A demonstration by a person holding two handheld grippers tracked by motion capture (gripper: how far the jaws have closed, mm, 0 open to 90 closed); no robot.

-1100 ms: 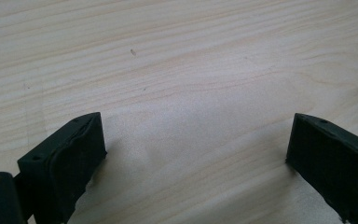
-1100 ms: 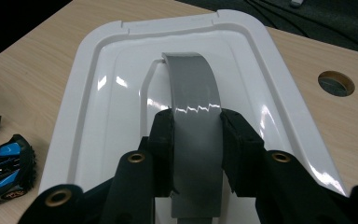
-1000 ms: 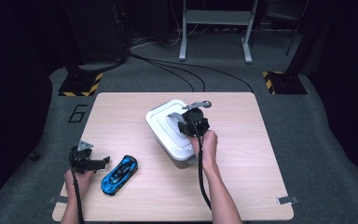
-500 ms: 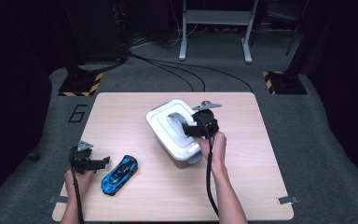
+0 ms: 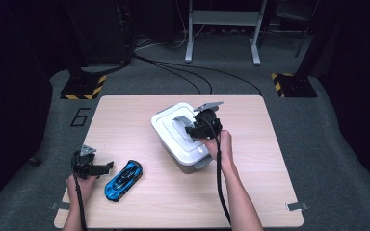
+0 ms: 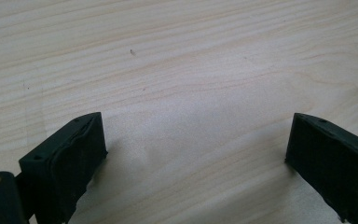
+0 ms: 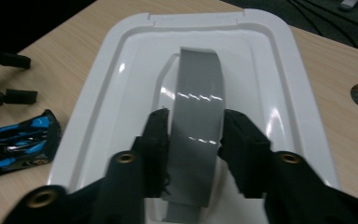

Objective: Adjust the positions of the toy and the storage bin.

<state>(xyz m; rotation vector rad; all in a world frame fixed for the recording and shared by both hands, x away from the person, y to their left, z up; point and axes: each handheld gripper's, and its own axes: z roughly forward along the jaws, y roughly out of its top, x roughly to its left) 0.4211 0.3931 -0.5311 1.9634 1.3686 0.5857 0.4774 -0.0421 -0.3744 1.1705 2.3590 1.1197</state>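
Gripping the grey handle (image 7: 193, 135) of the white lid (image 5: 179, 134) on both sides, the right gripper (image 5: 196, 129) sits atop the box (image 5: 189, 166) near the tabletop's (image 5: 265, 192) middle. Near the left edge, the left gripper (image 5: 107, 166) rests with jaws wide, holding nothing, just beside the blue car (image 5: 123, 179)

A lab or recording studio: a bare wooden bench (image 5: 139, 120) stands on grey carpet (image 5: 318, 144) marked with a "6" (image 5: 80, 117), black cables (image 5: 183, 72) trail past hazard-striped stand bases (image 5: 81, 88), and a metal frame (image 5: 221, 29) rises in the dark surround.
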